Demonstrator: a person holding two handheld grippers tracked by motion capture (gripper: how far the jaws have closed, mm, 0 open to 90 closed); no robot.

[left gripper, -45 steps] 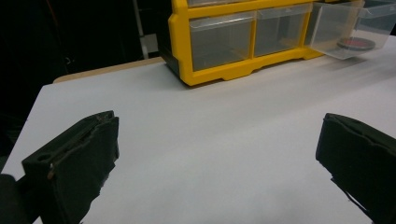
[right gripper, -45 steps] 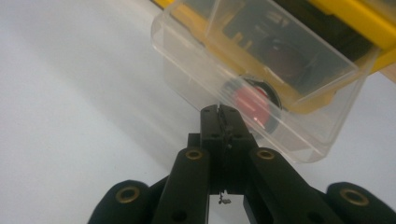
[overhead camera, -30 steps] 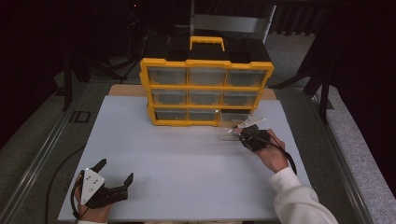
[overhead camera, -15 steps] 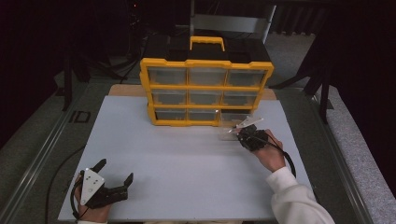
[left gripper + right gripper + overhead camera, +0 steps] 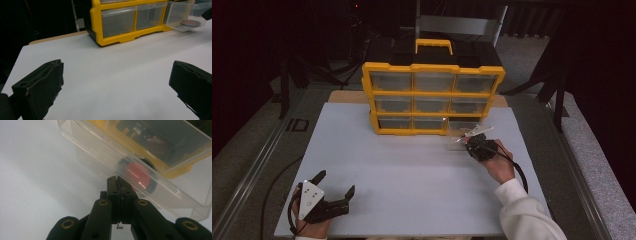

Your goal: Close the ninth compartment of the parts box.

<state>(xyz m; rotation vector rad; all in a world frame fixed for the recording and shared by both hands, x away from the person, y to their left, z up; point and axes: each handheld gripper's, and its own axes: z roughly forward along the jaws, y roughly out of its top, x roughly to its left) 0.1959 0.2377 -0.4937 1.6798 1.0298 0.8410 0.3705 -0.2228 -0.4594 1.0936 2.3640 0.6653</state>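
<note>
A yellow organizer (image 5: 432,95) with clear drawers stands at the back of the white board. Its bottom right drawer (image 5: 460,131) is pulled out toward me. My right gripper (image 5: 472,142) is shut on that drawer's front lip. In the right gripper view the jaws (image 5: 117,181) pinch the clear rim of the drawer (image 5: 100,152), and a red disc with a black rim (image 5: 138,173) lies inside. My left gripper (image 5: 336,181) rests open near the board's front left with nothing between its jaws. In the left gripper view the left gripper (image 5: 117,82) faces the organizer (image 5: 120,37), the drawer (image 5: 177,15) and the disc (image 5: 190,23).
The white board (image 5: 412,165) is bare between the two grippers. A black case with a yellow handle (image 5: 433,46) stands behind the organizer. Dark floor and metal rails run along both sides of the table.
Almost nothing differs: the right hand with the drawer has shifted a touch to the left. The left gripper has stayed put and open.
</note>
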